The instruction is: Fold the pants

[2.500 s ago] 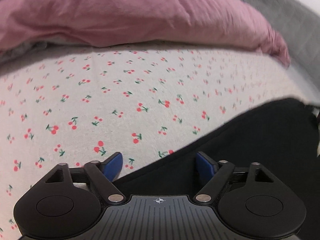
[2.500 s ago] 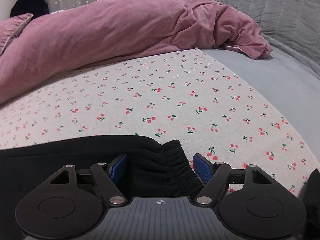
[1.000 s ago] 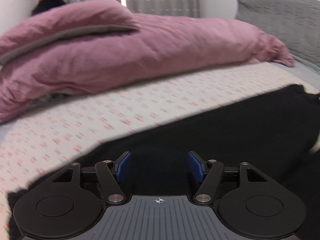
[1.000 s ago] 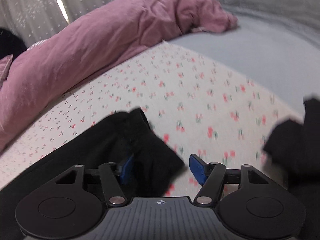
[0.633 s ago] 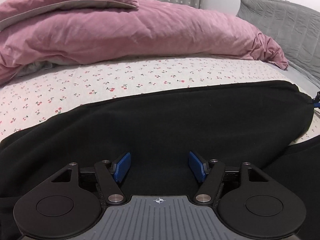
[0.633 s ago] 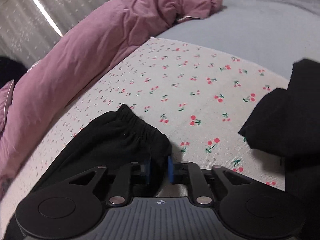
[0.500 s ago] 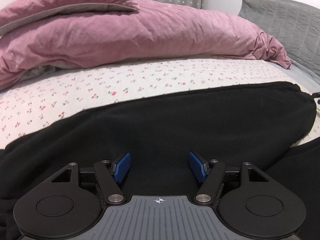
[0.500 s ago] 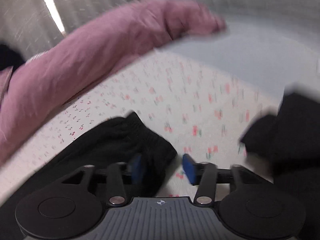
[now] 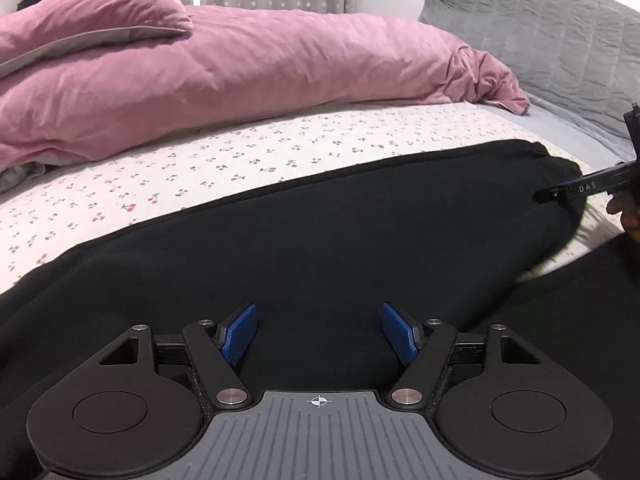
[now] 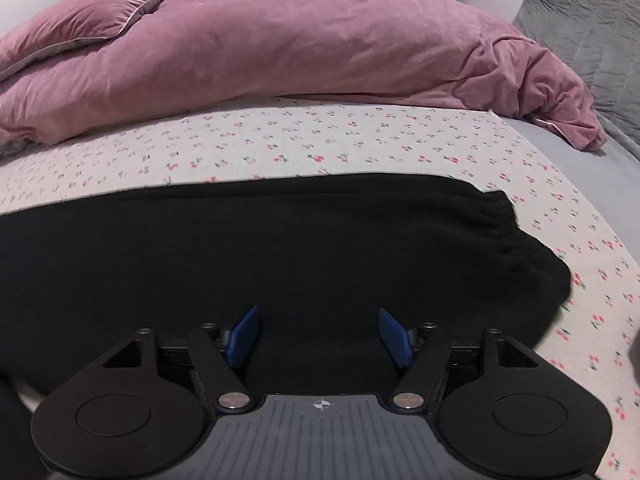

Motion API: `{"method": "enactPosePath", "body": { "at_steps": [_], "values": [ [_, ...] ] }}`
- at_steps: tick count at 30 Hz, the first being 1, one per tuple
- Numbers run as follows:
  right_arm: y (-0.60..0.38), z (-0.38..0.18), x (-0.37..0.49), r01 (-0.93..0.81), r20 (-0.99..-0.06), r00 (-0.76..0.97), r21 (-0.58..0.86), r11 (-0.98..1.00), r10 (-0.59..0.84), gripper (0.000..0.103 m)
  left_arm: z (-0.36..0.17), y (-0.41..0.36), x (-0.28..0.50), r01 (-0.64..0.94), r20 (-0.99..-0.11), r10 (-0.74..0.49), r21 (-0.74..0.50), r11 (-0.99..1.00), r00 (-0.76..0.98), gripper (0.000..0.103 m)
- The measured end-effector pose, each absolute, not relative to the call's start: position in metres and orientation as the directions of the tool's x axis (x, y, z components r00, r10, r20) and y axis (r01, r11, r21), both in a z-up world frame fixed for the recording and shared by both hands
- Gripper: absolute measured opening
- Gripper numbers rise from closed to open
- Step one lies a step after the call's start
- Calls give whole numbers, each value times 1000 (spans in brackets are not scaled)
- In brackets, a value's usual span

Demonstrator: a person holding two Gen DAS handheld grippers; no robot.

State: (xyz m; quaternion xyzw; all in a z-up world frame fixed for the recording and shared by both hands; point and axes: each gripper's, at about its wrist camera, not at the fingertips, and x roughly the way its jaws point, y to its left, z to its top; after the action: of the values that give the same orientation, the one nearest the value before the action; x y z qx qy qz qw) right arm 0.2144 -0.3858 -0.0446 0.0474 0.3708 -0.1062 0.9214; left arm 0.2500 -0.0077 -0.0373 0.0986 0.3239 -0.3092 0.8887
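The black pants (image 9: 320, 240) lie stretched across the cherry-print sheet (image 9: 280, 152). My left gripper (image 9: 320, 334) hovers low over their near part. Its jaws are opening, and the blue pads stand apart with only flat fabric beneath them. In the right wrist view the pants (image 10: 280, 248) end in a gathered elastic hem (image 10: 502, 220) at the right. My right gripper (image 10: 318, 336) is above the cloth with its jaws opening and gripping nothing. An arm of the right gripper (image 9: 580, 189) and a hand (image 9: 626, 216) show at the left wrist view's right edge.
A pink duvet (image 9: 240, 72) is heaped along the far side of the bed, with a pink pillow (image 10: 80, 20) on its left end. Grey quilted bedding (image 9: 540, 40) rises at the back right. A plain grey sheet (image 10: 580, 168) borders the cherry sheet (image 10: 360, 148) on the right.
My right gripper, shut on the gathered hem moments ago, has let it go, rolled level and moved left over the leg. The left gripper has moved a little and opened wider.
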Motion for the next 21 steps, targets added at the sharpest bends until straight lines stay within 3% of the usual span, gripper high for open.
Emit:
{"method": "enactPosePath", "body": {
  "at_steps": [5,9,14,21],
  "values": [
    [-405,-32,196,296,-746,640,18,955,-184,69,-17,18,226,643,-665,-479,1,766,573,70],
    [-400,-11,186,292,-731,669,91,952,-135,77,4,52,219,614,-652,-458,15,789,604,77],
    [-365,14,193,194,-710,701,97,976,-68,84,24,96,235,530,-653,-367,63,846,662,85],
    [-293,32,234,13,-711,703,21,1000,5,85,30,148,273,420,-675,-228,133,898,702,86]
  ]
}}
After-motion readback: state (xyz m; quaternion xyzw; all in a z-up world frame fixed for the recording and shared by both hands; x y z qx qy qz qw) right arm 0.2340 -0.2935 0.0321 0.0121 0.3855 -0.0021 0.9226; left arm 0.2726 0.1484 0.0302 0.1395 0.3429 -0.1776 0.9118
